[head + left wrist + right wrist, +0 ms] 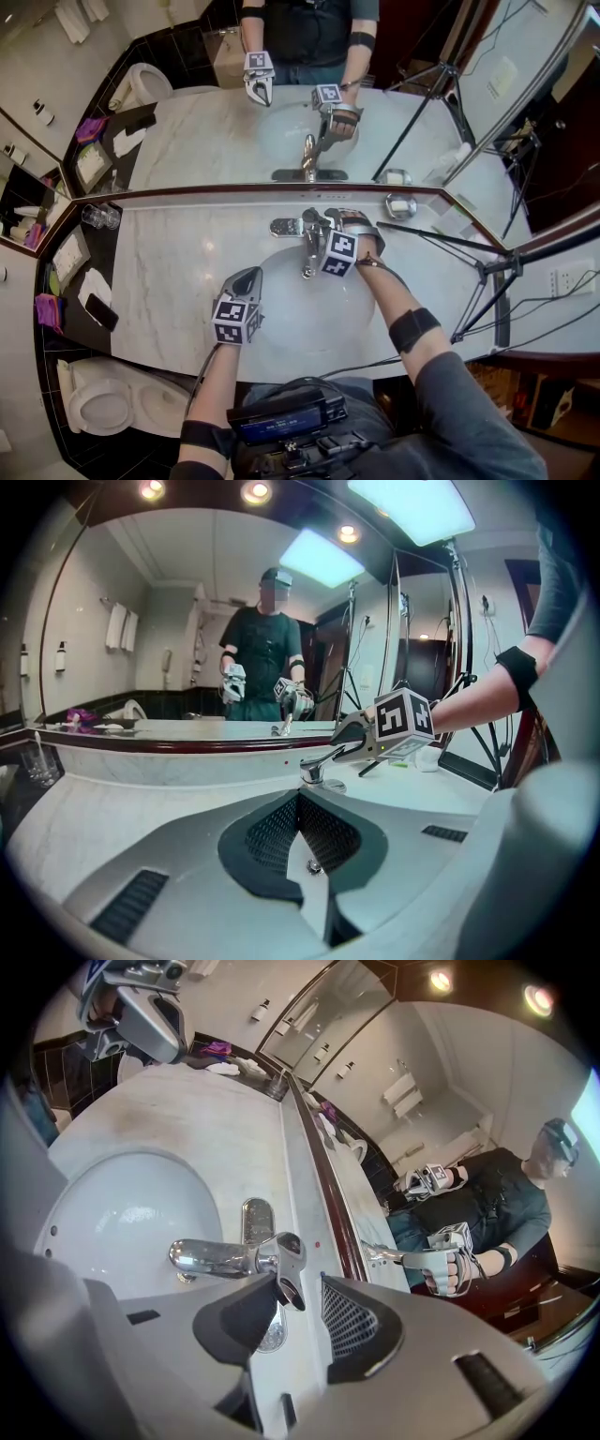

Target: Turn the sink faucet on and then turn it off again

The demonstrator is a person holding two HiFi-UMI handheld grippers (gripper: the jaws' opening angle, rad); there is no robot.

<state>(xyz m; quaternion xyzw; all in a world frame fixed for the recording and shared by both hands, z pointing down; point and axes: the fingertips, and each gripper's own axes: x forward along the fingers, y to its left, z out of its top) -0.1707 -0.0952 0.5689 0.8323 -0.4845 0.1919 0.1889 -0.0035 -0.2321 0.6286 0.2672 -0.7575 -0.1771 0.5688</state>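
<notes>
Marble table (pixel 178 281) runs beneath a wide mirror (pixel 216 131), with an oval sink (pixel 281 323) sunk in its middle. At the sink's 12 o'clock rim stands the chrome faucet (pixel 211 1258), its spout reaching over the basin. The right gripper (pixel 300 1297) has its fingers released and spread, with the tip of the faucet's lever (pixel 289 1279) between them, unclamped. The left gripper (pixel 298 797) hovers at the basin's 9 o'clock edge, fingers clenched together on nothing, well apart from the faucet.
</notes>
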